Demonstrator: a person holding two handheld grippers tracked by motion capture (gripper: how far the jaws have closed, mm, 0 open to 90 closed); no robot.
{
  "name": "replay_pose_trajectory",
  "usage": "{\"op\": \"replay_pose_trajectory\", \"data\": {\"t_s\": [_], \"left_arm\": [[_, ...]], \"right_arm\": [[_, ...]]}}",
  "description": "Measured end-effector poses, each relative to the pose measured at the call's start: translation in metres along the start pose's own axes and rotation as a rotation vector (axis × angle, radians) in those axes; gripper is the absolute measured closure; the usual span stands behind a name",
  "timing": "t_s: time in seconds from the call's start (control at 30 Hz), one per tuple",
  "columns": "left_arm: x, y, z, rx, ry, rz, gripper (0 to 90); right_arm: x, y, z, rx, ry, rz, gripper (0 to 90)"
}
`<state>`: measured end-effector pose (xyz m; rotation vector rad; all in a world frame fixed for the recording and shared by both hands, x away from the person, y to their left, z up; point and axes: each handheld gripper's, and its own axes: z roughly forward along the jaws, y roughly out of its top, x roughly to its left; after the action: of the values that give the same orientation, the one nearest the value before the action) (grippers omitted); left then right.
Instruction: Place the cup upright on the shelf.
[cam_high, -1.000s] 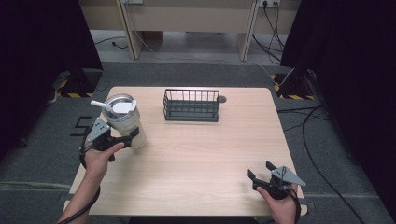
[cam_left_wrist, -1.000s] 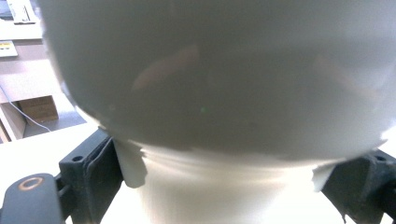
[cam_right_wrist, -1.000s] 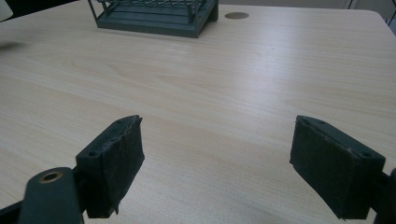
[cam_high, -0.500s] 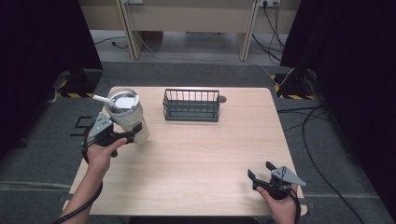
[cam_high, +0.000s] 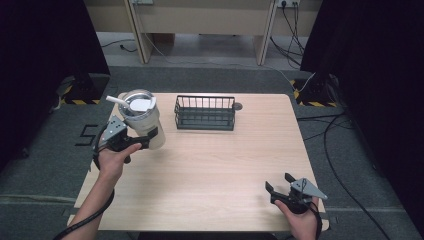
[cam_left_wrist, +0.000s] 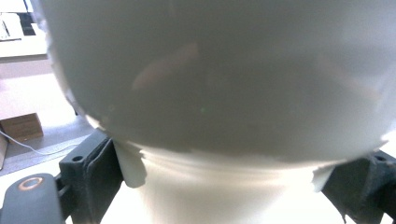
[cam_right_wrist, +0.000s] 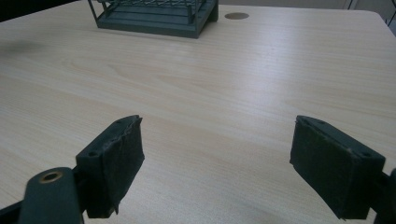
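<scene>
Left gripper (cam_high: 142, 138), clamped on the tumbler (cam_high: 142, 120), lifted it toward the basket (cam_high: 205, 112); right gripper (cam_high: 281, 187) idle, jaws wide.

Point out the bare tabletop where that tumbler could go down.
Widest free patch: the table middle, bordered by the wire basket behind, the left gripper holding the tumbler, and the open right gripper. The right edge is also bare. Crowded: the back-left corner.

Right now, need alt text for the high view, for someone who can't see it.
At the table's left edge, the left tongs grip a white lidded tumbler with a straw. A dark wire basket stands at the far middle, and the right tongs rest open near the front right corner.
</scene>
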<state>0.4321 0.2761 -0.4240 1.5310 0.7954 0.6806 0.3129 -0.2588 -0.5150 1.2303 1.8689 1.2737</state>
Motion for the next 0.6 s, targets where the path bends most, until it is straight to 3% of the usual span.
{"op": "replay_pose_trajectory", "data": {"t_s": [0.13, 0.23, 0.4, 0.43, 0.5, 0.6], "left_arm": [[-0.001, 0.003, 0.005, -0.004, 0.001, 0.02, 10.3], [-0.003, 0.005, 0.008, 0.003, -0.013, 0.004, 10.3], [-0.003, 0.008, 0.014, 0.002, -0.012, 0.02, 10.3], [-0.005, 0.008, 0.015, 0.008, -0.024, 0.004, 10.3], [-0.004, 0.01, 0.018, 0.006, -0.017, 0.02, 10.3], [-0.006, 0.011, 0.021, 0.013, -0.032, 0.008, 10.3]], "right_arm": [[0.0, 0.0, 0.0, 0.0, 0.0, 0.001, 17.6], [0.0, 0.0, 0.0, 0.0, 0.0, 0.0, 17.6], [0.0, 0.0, 0.0, 0.0, 0.001, 0.0, 17.6], [0.0, 0.0, 0.0, 0.0, 0.001, 0.0, 17.6], [0.0, 0.0, 0.0, 0.0, 0.001, 0.0, 17.6], [0.0, 0.0, 0.0, 0.001, 0.004, 0.007, 17.6]]}}
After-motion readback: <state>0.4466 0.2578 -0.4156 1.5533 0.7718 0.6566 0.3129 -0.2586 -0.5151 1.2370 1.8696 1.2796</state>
